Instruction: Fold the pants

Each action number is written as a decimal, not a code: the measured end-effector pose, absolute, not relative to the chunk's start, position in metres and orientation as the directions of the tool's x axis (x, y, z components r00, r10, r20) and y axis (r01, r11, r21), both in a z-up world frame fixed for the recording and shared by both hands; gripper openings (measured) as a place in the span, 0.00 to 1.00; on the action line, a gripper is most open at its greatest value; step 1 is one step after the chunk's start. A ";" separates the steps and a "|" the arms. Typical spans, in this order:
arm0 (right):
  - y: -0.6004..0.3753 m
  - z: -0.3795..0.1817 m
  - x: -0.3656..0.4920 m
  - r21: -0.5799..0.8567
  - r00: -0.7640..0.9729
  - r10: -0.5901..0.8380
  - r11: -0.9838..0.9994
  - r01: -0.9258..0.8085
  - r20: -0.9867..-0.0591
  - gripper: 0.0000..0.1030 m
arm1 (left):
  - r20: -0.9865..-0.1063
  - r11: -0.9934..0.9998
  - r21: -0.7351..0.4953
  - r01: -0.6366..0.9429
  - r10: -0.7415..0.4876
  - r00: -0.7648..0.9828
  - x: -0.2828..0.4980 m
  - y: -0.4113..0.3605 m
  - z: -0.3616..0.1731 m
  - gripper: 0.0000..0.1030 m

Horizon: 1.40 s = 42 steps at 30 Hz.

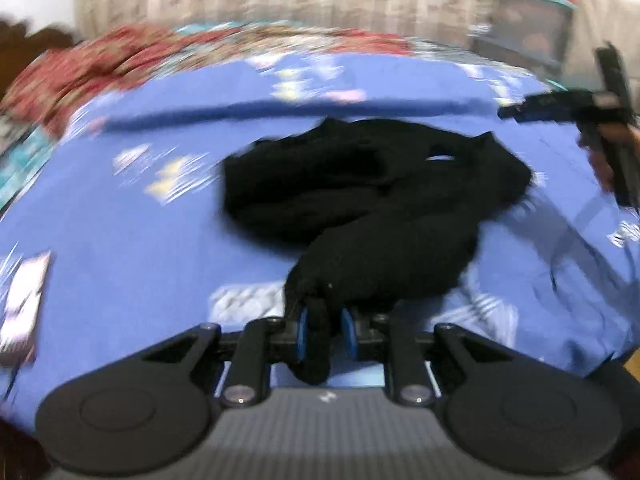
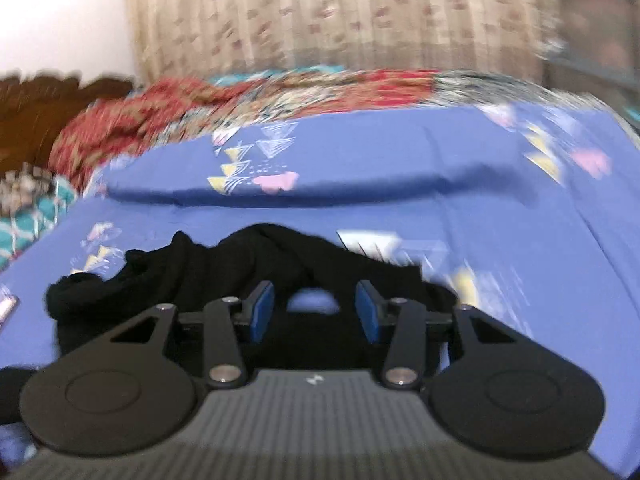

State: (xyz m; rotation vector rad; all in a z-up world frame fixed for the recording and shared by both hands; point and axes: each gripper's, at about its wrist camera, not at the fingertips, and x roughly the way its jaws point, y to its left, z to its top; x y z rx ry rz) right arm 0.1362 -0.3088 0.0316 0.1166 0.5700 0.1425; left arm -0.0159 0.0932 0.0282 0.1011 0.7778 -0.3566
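Black pants (image 1: 372, 192) lie crumpled in a heap on a blue patterned bed sheet (image 1: 140, 248). My left gripper (image 1: 326, 330) is shut on a bunched end of the pants at the near edge of the heap. The right gripper shows in the left wrist view (image 1: 600, 108) at the far right, above the sheet. In the right wrist view my right gripper (image 2: 316, 312) is open and empty, just above the near edge of the pants (image 2: 224, 268). Both views are motion-blurred.
A red floral blanket (image 1: 100, 60) lies along the far side of the bed. A blue pillow (image 2: 320, 168) lies behind the pants. A curtain (image 2: 320, 12) hangs behind. A plastic bin (image 1: 528, 24) stands at the far right. A wooden headboard (image 2: 36, 112) is at the left.
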 end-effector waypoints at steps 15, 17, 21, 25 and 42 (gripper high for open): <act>-0.233 -0.036 0.330 -0.114 0.607 -0.002 0.982 -0.147 -0.795 0.06 | -0.749 0.961 -0.132 0.244 -0.258 0.610 -0.011 0.106 0.002 0.17; -0.252 -0.016 0.317 -0.054 0.688 0.025 0.994 -0.092 -0.725 0.06 | -0.741 0.963 -0.122 0.240 -0.249 0.624 -0.009 0.103 0.004 0.17; -0.327 0.044 0.268 0.156 0.809 0.027 0.984 0.080 -0.587 0.06 | -0.720 0.966 -0.117 0.230 -0.242 0.650 -0.007 0.102 0.012 0.16; -0.404 0.089 0.190 0.215 0.869 -0.092 0.951 0.220 -0.486 0.06 | -0.677 0.966 -0.139 0.217 -0.253 0.691 -0.008 0.110 0.028 0.16; -0.525 -0.006 -0.162 0.570 0.754 -0.317 0.506 0.648 -0.576 0.06 | -0.605 0.965 -0.009 0.261 -0.213 0.767 -0.010 0.137 0.054 0.16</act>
